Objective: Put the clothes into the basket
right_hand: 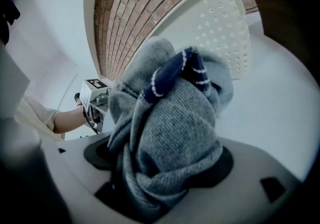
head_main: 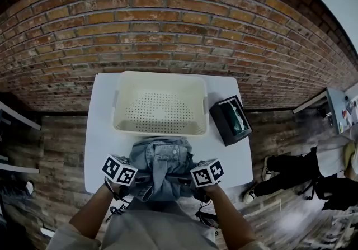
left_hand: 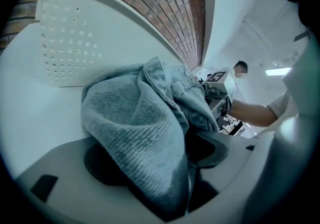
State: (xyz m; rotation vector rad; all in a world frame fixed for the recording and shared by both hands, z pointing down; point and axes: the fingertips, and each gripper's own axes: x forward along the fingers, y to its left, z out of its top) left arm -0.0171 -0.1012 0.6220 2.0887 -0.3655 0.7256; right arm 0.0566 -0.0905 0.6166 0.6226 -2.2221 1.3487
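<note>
A bundle of clothes (head_main: 162,166), blue denim over grey knit, lies on the white table (head_main: 100,145) just in front of the cream perforated basket (head_main: 119,104). My left gripper (head_main: 144,178) is shut on the bundle's left side, and in the left gripper view grey knit and denim (left_hand: 145,118) fill the space between the jaws of that gripper (left_hand: 155,157). My right gripper (head_main: 182,178) is shut on the right side. There, grey knit with a navy, white-striped trim (right_hand: 170,118) is bunched between its jaws (right_hand: 160,164). The basket (left_hand: 70,32) (right_hand: 220,27) is empty and stands just beyond.
A black box (head_main: 230,119) sits at the table's right edge beside the basket. A brick wall (head_main: 179,19) rises behind the table. A person's legs and shoes (head_main: 291,171) are on the wooden floor to the right. Shelving (head_main: 14,131) stands at the left.
</note>
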